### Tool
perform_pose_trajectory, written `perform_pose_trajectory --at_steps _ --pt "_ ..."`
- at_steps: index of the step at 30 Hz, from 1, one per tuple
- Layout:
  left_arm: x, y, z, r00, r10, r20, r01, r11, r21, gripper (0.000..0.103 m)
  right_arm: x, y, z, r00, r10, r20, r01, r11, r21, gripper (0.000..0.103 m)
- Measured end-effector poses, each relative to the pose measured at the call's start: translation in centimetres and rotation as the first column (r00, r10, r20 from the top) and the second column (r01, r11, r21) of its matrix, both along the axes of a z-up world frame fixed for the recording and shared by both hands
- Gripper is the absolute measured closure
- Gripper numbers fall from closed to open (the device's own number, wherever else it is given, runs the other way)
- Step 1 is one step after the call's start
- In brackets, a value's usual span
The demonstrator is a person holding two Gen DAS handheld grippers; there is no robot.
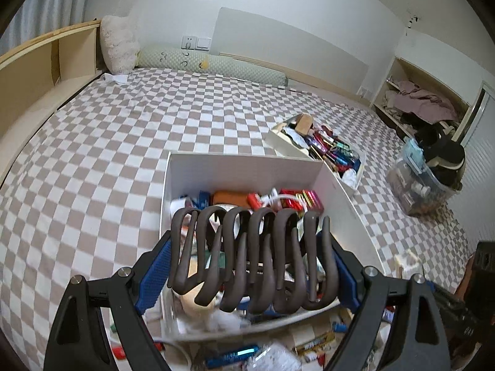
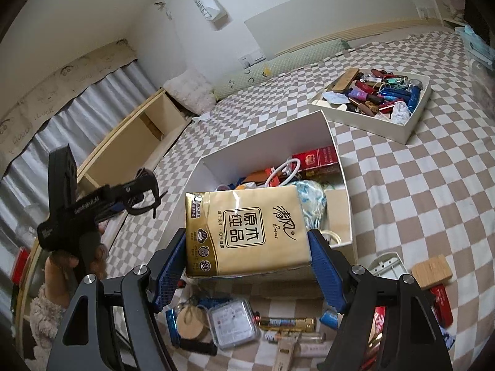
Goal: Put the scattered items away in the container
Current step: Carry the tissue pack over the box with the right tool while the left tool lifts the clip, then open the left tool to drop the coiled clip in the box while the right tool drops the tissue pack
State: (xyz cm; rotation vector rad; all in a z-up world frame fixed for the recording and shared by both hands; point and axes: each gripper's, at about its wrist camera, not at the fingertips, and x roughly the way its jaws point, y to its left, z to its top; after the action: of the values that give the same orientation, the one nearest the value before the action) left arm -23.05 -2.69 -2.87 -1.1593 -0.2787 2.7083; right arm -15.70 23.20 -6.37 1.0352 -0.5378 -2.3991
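Beneath both claws, left claw (image 1: 252, 259) clamping a hair clip (image 1: 252, 256), right claw (image 2: 247, 247) clamping a tissue pack (image 2: 244, 232), the white box (image 1: 241, 170) sits part-filled, with clutter left on the bed (image 1: 108, 142).

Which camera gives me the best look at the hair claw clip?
The left wrist view: the dark hair claw clip fills the left gripper, its teeth clear, over the white box. The right wrist view shows it only small, from the side.

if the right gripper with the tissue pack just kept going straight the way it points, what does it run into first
Probably the clutter inside the open white cardboard box. The right gripper, shut on the gold plastic tissue pack, points over the box's near edge toward a blue-patterned bag just beyond. Depth is hard to judge here.
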Motion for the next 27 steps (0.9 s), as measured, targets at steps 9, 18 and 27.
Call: perform_pose_trajectory --at_steps 9,18,27 --pt "-5.7 0.9 -0.9 0.999 -0.001 0.035 0.002 1.000 -0.015 0.014 -1.8 0.6 -0.3 1.000 -0.013 0.028 0.014 1.000 -0.019 0.027" --pt "-10.4 1.6 -3.5 0.992 0.034 0.122 -0.029 0.999 -0.042 0.014 -3.8 0.5 -1.7 0.996 0.012 0.083 -0.010 1.000 -0.021 0.027" --pt "-13.6 2.3 -5.4 0.984 0.077 0.158 -0.057 0.991 -0.125 0.013 -4.9 -0.4 -2.3 0.993 0.050 0.111 -0.049 0.999 -0.015 0.027"
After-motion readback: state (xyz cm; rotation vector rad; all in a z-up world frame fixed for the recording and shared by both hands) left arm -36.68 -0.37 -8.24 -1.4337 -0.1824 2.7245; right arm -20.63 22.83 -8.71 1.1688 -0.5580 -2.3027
